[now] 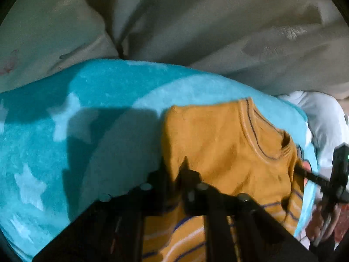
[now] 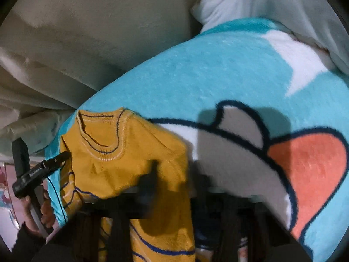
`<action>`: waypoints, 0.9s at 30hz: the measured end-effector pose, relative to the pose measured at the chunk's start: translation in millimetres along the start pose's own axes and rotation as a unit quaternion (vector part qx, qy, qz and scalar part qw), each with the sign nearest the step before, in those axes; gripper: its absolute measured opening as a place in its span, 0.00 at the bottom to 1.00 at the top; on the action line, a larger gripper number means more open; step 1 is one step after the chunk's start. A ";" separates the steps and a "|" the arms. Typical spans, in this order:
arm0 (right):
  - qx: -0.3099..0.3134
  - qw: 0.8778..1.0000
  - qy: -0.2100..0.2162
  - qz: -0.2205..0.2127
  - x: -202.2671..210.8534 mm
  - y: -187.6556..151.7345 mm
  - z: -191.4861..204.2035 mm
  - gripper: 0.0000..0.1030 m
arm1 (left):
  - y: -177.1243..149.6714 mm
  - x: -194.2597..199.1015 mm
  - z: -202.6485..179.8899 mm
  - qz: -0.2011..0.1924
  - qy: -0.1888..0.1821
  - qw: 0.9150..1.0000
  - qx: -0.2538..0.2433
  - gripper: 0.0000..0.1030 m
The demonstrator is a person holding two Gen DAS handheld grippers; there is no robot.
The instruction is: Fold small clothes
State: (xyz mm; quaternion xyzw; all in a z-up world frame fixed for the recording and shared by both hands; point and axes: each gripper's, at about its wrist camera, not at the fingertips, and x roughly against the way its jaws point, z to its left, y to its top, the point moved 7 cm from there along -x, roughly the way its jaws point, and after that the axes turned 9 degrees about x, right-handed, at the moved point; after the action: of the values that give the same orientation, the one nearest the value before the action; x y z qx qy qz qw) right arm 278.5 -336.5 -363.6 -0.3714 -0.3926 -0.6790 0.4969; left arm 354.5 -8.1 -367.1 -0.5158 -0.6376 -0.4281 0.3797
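A small mustard-yellow knit sweater (image 1: 220, 144) with a ribbed collar and blue and white stripes lies on a turquoise fleece blanket (image 1: 104, 100). My left gripper (image 1: 174, 163) is shut on the sweater's left shoulder edge. The right gripper shows at the right (image 1: 298, 169), its finger pinching the other shoulder. In the right wrist view the sweater (image 2: 122, 166) hangs in front of my right gripper (image 2: 174, 168), which is shut on its edge. The left gripper (image 2: 65, 155) grips the far shoulder near the collar.
The blanket (image 2: 218, 69) carries a cartoon print in white, dark blue and orange. Beige bedding (image 1: 218, 21) is bunched behind it, and a white pillow (image 2: 220, 6) lies at the far corner. A hand (image 2: 43, 209) holds the left gripper's handle.
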 end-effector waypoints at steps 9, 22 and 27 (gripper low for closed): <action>0.063 0.993 -0.058 -0.081 57.4 76.7 15.3 0.07 | 31.4 57.0 9.0 -0.100 -0.013 0.994 0.033 0.08; 0.086 0.988 -0.126 -0.037 -15.1 111.4 13.5 0.09 | 45.3 -7.4 25.6 -0.057 0.107 0.992 0.032 0.18; 0.048 0.993 -0.089 -0.061 11.0 99.8 8.7 0.45 | 23.9 28.0 20.1 -0.086 0.083 0.993 -0.007 0.69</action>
State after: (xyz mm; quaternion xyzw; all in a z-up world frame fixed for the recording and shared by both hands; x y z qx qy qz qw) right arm 373.4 -352.6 -333.7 -0.3818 -0.4894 -0.6523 0.4350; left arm 372.1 22.5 -344.4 -0.4244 -0.6427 -0.5052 0.3893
